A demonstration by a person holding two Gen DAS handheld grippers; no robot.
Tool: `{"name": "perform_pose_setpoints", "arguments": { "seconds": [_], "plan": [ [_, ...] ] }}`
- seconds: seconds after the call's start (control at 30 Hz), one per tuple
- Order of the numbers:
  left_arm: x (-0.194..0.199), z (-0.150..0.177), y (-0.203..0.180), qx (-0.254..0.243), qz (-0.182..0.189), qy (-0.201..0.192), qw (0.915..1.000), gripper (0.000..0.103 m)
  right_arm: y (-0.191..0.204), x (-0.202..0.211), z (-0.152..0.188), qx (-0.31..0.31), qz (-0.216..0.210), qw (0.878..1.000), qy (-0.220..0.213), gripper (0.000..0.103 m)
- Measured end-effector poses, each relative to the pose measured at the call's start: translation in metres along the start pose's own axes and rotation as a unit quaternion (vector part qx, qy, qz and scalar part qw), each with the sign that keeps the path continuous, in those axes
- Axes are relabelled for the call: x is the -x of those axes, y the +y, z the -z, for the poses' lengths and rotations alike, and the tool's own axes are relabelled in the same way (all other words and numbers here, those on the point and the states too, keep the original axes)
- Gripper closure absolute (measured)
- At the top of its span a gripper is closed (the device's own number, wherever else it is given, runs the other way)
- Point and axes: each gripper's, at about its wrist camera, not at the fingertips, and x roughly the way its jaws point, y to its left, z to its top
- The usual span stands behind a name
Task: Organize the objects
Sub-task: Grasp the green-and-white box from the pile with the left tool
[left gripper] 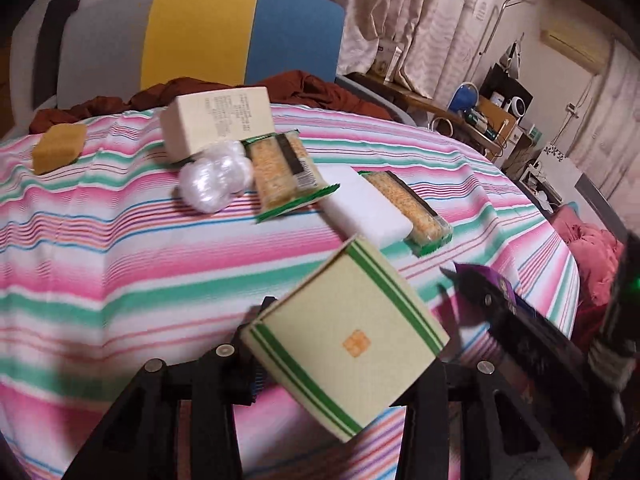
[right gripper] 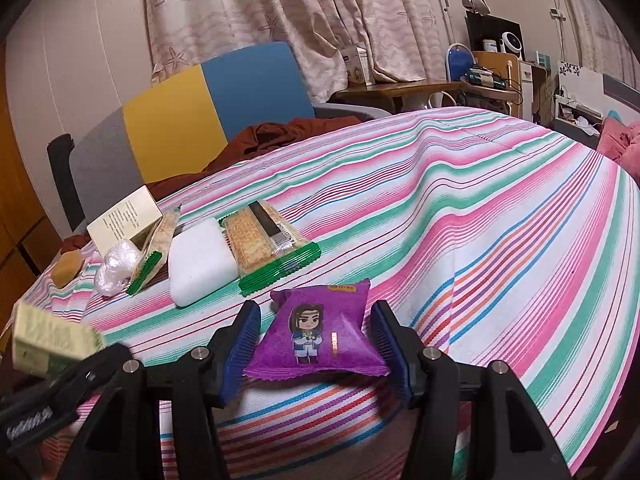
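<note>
In the left wrist view a cream box with green stripes (left gripper: 348,340) hangs tilted above the striped tablecloth (left gripper: 120,264), and my left gripper (left gripper: 348,344) is shut on it. That box (right gripper: 52,344) also shows at the lower left of the right wrist view. My right gripper (right gripper: 316,312) is shut on a purple snack packet (right gripper: 316,340) with a cartoon figure, just over the cloth. The left wrist view catches the right gripper (left gripper: 520,320) at its right edge.
Farther back lie a printed cream box (left gripper: 218,120), a yellow sponge (left gripper: 58,148), a ball of clear plastic (left gripper: 214,178), two green cracker packets (left gripper: 284,172) (left gripper: 408,210) and a white block (left gripper: 364,204). A chair (left gripper: 200,32) with brown cloth (left gripper: 312,88) stands behind the table.
</note>
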Motion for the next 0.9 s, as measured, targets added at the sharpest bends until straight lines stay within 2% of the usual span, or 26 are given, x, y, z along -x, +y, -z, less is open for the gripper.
{"name": "perform_pose_setpoints", "arguments": {
  "seconds": [0.13,0.4,0.7,0.9],
  "plan": [
    [0.014,0.013,0.002,-0.014,-0.002,-0.007,0.9999,0.060,0.004,0.001,0.001,0.007,0.004,1.000,0.001,0.045],
    [0.049,0.030,0.029,0.041,0.009,-0.014,0.9990,0.060,0.010,0.003,0.002,0.025,0.007,1.000,-0.002,0.045],
    [0.088,0.041,0.050,0.052,-0.004,-0.035,0.9980,0.063,0.033,0.007,0.014,0.089,0.013,0.996,-0.001,0.045],
    [0.112,0.049,0.069,0.062,-0.011,-0.044,0.9971,0.064,0.031,0.011,0.014,0.079,0.012,0.997,0.006,0.045]
  ]
}}
